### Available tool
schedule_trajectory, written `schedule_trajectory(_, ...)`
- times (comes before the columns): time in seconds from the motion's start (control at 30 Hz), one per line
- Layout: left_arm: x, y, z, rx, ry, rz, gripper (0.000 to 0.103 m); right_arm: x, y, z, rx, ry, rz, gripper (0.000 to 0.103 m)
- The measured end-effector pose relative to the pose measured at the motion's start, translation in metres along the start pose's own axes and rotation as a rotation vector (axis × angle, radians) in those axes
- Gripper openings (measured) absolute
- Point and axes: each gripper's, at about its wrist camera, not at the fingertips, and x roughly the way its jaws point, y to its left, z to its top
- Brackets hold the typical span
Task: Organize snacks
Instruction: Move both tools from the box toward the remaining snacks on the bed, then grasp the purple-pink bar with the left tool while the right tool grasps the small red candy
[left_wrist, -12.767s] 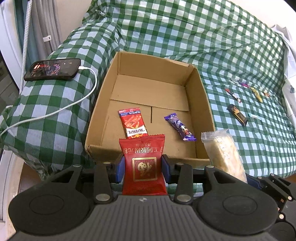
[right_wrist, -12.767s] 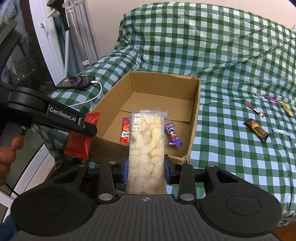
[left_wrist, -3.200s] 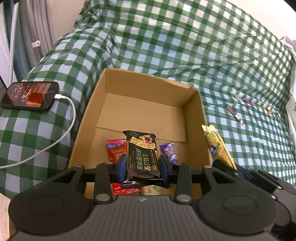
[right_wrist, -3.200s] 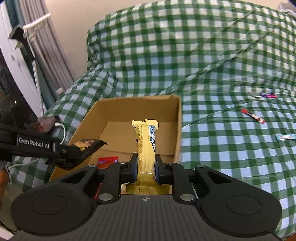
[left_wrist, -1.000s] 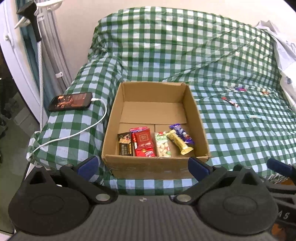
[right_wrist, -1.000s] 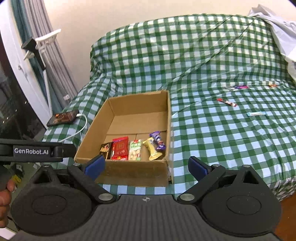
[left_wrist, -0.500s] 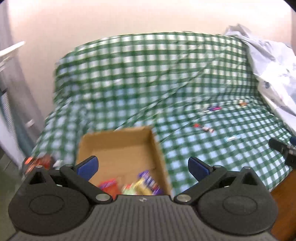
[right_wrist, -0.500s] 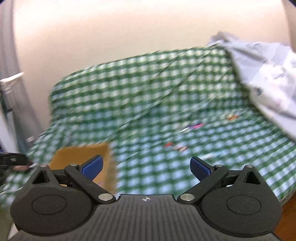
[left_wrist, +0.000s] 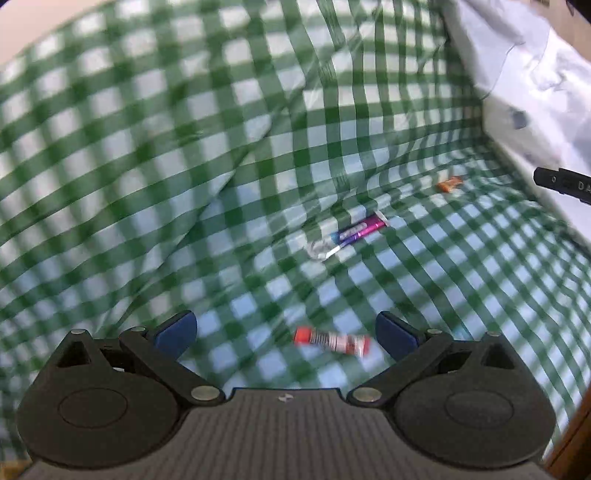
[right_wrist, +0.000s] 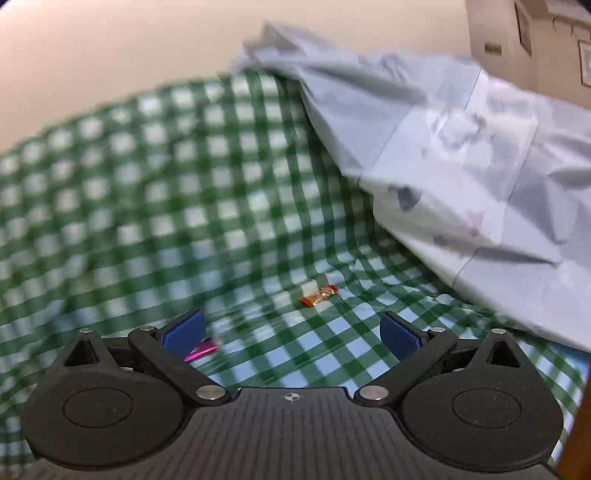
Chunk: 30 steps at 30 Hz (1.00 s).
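Observation:
My left gripper (left_wrist: 286, 328) is open above the green checked cloth (left_wrist: 147, 184), and a red-and-white snack stick (left_wrist: 332, 340) lies on the cloth between its blue fingertips. Farther off lie a purple-and-white stick (left_wrist: 349, 236) and a small orange candy (left_wrist: 450, 183). My right gripper (right_wrist: 291, 328) is open too, hovering over the cloth (right_wrist: 147, 206). Ahead of it lies the orange-red candy (right_wrist: 319, 294). A magenta wrapper end (right_wrist: 202, 349) peeks out beside its left fingertip. The cardboard box is out of both views.
A pale blue sheet (right_wrist: 461, 177) is heaped on the right of the bed, seen also as a white-blue sheet (left_wrist: 535, 85) in the left wrist view. The other gripper's black arm (left_wrist: 561, 182) juts in at the right edge. A wooden edge (left_wrist: 576, 439) shows bottom right.
Both grippers have swung right, away from the box, and dropped close to the cloth. The box has left both views; the loose snacks are now near the open fingers.

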Motion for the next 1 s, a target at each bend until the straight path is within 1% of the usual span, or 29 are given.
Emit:
schedule_trajectory(0.1, 0.059, -0.015, 0.037, 0.034, 0.021, -0.016, 0.103, 0.077, -0.007, 0.011, -0.024, 0.016, -0.025, 0.1)
schedule_trajectory(0.17, 0.098, -0.03, 0.058, 0.073, 0.039, -0.058, 0.103, 0.128, -0.009, 0.019, -0.055, 0.029, -0.031, 0.1)
schedule_trajectory(0.23, 0.139, -0.044, 0.074, 0.112, 0.058, -0.085, 0.103, 0.177, -0.012, 0.025, -0.081, 0.07, -0.018, 0.1)
schedule_trajectory(0.3, 0.173, -0.059, 0.083, 0.134, 0.085, -0.082, 0.103, 0.222, -0.014, 0.027, -0.105, 0.117, -0.014, 0.1)
schedule_trajectory(0.33, 0.193, -0.065, 0.088, 0.138, 0.112, -0.09, 0.103, 0.247, -0.016, 0.025, -0.116, 0.132, -0.014, 0.1)
schedule_trajectory(0.43, 0.241, -0.072, 0.096, 0.123, 0.178, -0.116, 0.102, 0.306, -0.021, 0.017, -0.143, 0.19, -0.028, 0.1)
schedule_trajectory(0.5, 0.268, -0.073, 0.099, 0.116, 0.219, -0.133, 0.1, 0.334, -0.026, 0.009, -0.131, 0.229, -0.029, 0.1)
schedule_trajectory(0.53, 0.276, -0.073, 0.099, 0.117, 0.232, -0.14, 0.098, 0.348, -0.028, 0.005, -0.125, 0.25, -0.028, 0.1)
schedule_trajectory(0.6, 0.293, -0.075, 0.101, 0.129, 0.242, -0.137, 0.098, 0.37, -0.029, -0.005, -0.153, 0.282, -0.041, 0.1)
schedule_trajectory(0.63, 0.299, -0.074, 0.101, 0.125, 0.245, -0.14, 0.096, 0.377, -0.03, -0.01, -0.169, 0.295, -0.043, 0.1)
schedule_trajectory(0.67, 0.304, -0.073, 0.102, 0.114, 0.25, -0.146, 0.084, 0.38, -0.033, -0.014, -0.169, 0.29, -0.034, 0.101)
schedule_trajectory(0.7, 0.309, -0.071, 0.102, 0.099, 0.26, -0.154, 0.075, 0.38, -0.036, -0.017, -0.153, 0.261, -0.017, 0.099)
schedule_trajectory(0.73, 0.309, -0.068, 0.103, 0.087, 0.261, -0.155, 0.07, 0.377, -0.039, -0.02, -0.154, 0.249, -0.001, 0.086)
schedule_trajectory(0.77, 0.308, -0.066, 0.103, 0.079, 0.251, -0.166, 0.054, 0.373, -0.04, -0.022, -0.167, 0.225, 0.015, 0.075)
schedule_trajectory(0.8, 0.304, -0.065, 0.103, 0.088, 0.244, -0.181, 0.045, 0.368, -0.04, -0.023, -0.18, 0.207, 0.037, 0.06)
schedule_trajectory(0.83, 0.3, -0.064, 0.102, 0.093, 0.246, -0.199, 0.033, 0.365, -0.04, -0.022, -0.185, 0.203, 0.042, 0.028)
schedule_trajectory(0.87, 0.296, -0.061, 0.101, 0.078, 0.253, -0.22, 0.025, 0.362, -0.04, -0.021, -0.177, 0.212, 0.053, 0.024)
schedule_trajectory(0.93, 0.283, -0.053, 0.095, 0.043, 0.246, -0.251, 0.02, 0.353, -0.041, -0.018, -0.144, 0.213, 0.042, 0.0)
schedule_trajectory(1.0, 0.265, -0.047, 0.086, 0.032, 0.23, -0.264, 0.016, 0.335, -0.041, -0.018, -0.119, 0.2, 0.061, 0.0)
